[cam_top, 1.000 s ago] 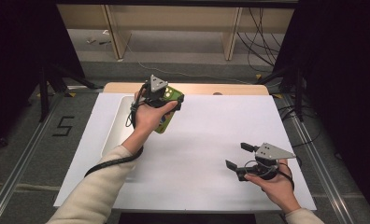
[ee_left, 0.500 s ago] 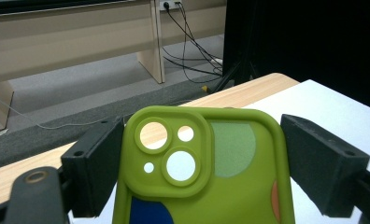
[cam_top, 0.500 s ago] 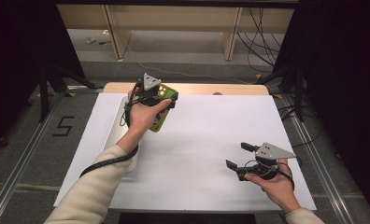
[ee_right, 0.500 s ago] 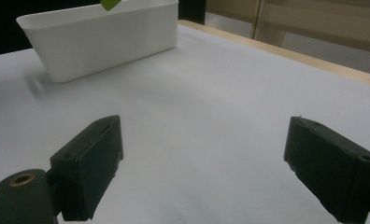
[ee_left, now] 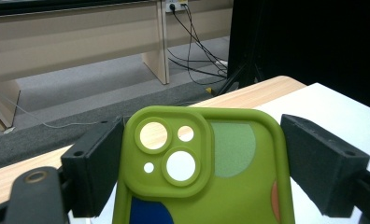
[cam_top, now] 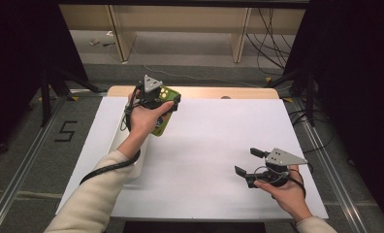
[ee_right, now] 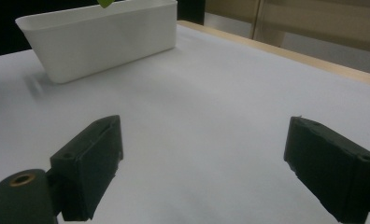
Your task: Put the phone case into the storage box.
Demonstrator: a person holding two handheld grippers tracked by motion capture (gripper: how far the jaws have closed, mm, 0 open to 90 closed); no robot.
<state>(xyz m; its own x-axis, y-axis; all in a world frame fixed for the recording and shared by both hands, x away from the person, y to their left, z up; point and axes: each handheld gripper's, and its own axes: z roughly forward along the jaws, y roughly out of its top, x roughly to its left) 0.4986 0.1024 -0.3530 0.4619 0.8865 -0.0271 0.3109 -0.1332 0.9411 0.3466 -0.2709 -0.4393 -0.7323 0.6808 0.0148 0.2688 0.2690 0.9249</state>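
Note:
A lime-green phone case (cam_top: 163, 122) with camera cut-outs and coloured patches is held up off the table, and my left gripper (cam_top: 162, 98) is shut on its two long sides. In the left gripper view the phone case (ee_left: 230, 186) stands between the two black jaws, camera end away from me. It hangs just right of a white bin (cam_top: 116, 140), which my left forearm partly hides. My right gripper (cam_top: 246, 160) rests low over the white sheet at the near right, open, with nothing between its jaws. In the right gripper view the white bin (ee_right: 103, 39) stands far off.
A white sheet (cam_top: 214, 136) covers most of the table; a strip of wooden tabletop (cam_top: 238, 92) shows at the far edge. Metal rails run along the floor on both sides. Cables lie on the floor beyond the table.
My left gripper has shifted a little to the left with the phone case, closer to the bin. The right gripper has stayed put.

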